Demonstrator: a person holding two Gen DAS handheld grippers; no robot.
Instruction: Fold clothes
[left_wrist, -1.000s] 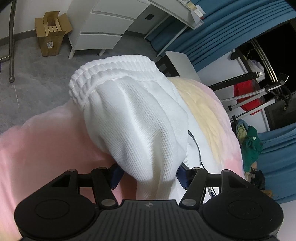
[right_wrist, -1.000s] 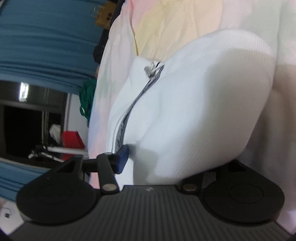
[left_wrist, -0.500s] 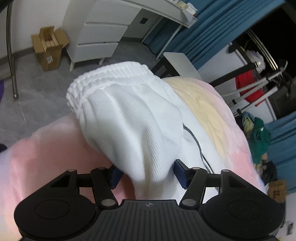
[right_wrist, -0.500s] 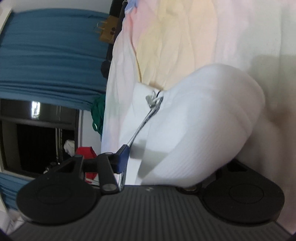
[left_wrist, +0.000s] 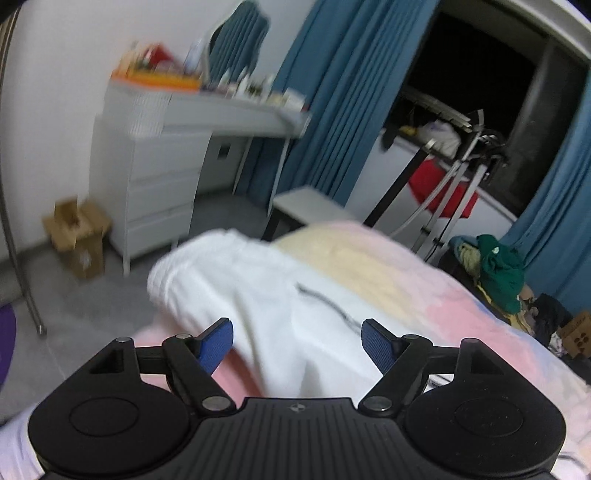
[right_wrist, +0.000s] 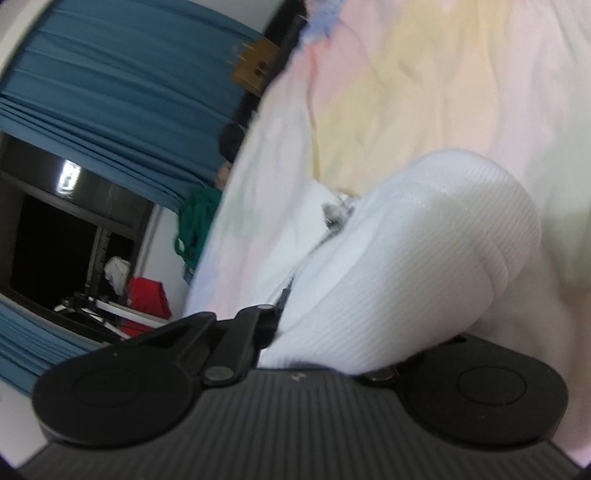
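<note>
A white ribbed garment (left_wrist: 236, 288) with an elastic cuff and a zipper lies on a pink and yellow bed sheet (left_wrist: 388, 266). My left gripper (left_wrist: 297, 341) is open, its blue pads apart just above the garment and touching nothing. In the right wrist view the same white garment (right_wrist: 413, 266) bulges over my right gripper (right_wrist: 332, 336), which is shut on its fabric. The zipper pull (right_wrist: 334, 212) shows beyond the fold. The right gripper's right finger is hidden by cloth.
A white drawer unit and desk (left_wrist: 159, 177) and a cardboard box (left_wrist: 75, 236) stand left of the bed. Blue curtains (left_wrist: 332, 92), a drying rack with a red cloth (left_wrist: 443, 184) and a pile of green clothes (left_wrist: 498, 269) lie beyond the bed.
My left gripper has opened, let go of the white garment and drawn back and up. The right gripper stays shut on the fabric and has shifted a little.
</note>
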